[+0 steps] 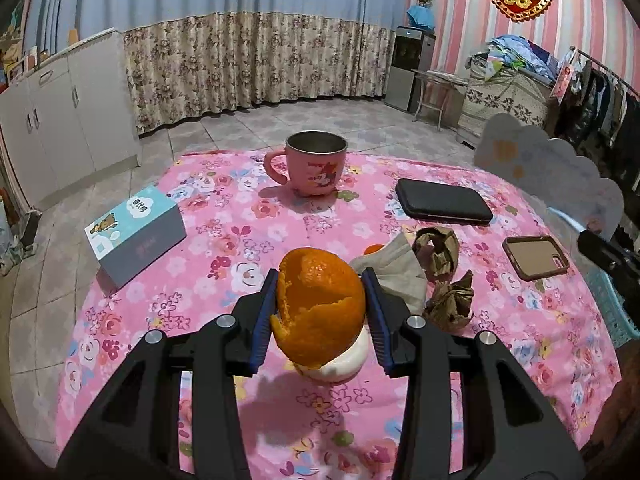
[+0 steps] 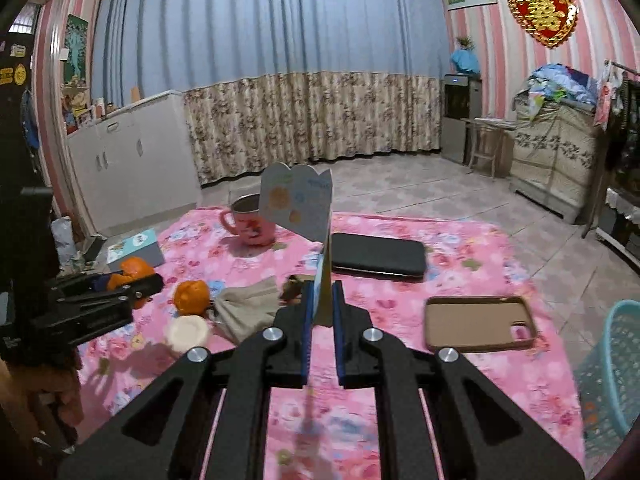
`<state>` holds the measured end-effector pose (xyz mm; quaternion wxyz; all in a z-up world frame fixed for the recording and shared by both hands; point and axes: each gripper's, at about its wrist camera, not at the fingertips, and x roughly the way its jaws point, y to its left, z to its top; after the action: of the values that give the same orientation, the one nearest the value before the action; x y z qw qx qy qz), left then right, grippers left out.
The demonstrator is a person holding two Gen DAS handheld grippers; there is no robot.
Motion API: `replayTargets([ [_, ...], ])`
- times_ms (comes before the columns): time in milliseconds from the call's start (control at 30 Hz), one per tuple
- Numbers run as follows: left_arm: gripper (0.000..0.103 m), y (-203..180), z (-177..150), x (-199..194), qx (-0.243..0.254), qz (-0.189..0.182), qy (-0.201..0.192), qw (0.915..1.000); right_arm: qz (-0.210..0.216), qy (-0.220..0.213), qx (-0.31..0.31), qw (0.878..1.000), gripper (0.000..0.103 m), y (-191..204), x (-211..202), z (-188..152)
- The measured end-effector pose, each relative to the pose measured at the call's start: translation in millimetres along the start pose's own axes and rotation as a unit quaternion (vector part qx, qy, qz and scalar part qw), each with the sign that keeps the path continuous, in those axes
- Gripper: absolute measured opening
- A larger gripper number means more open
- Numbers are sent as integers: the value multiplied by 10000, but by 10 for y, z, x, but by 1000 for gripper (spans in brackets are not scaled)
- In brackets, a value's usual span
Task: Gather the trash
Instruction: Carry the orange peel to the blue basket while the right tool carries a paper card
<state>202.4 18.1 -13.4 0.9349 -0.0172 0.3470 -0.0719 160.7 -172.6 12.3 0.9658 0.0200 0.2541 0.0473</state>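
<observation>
Both grippers hold trash above a table spread with a pink floral cloth.

The left gripper [image 1: 320,300] pinches an orange peel [image 1: 320,300] between its blue pads, lifted over a white lid [image 1: 344,364] on the cloth [image 1: 224,216]. The right gripper [image 2: 322,308] is pressed together on a scalloped white wrapper [image 2: 298,204] that stands upright above its fingers. On the cloth lie a second peel [image 2: 191,297], a grey mask [image 1: 394,274] and 2 crumpled brown papers [image 1: 438,254] close together near the middle, with a pink cup [image 1: 314,166] at the far edge, a small box [image 1: 136,232] to the left, a black wallet [image 1: 442,202] and a brown phone case [image 1: 536,257] to the right. A teal basket [image 2: 616,368] sits off the table's right side. Around it are a tiled floor, blue and floral curtains, white cabinets, and pink striped walls with a red heart ornament.
</observation>
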Motion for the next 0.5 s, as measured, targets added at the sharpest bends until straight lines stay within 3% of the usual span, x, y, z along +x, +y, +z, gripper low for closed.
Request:
replayTargets([
  [500, 40, -370, 114, -98, 124, -261, -369, 9989, -798, -371, 223, 9959, 9, -704, -511, 53],
])
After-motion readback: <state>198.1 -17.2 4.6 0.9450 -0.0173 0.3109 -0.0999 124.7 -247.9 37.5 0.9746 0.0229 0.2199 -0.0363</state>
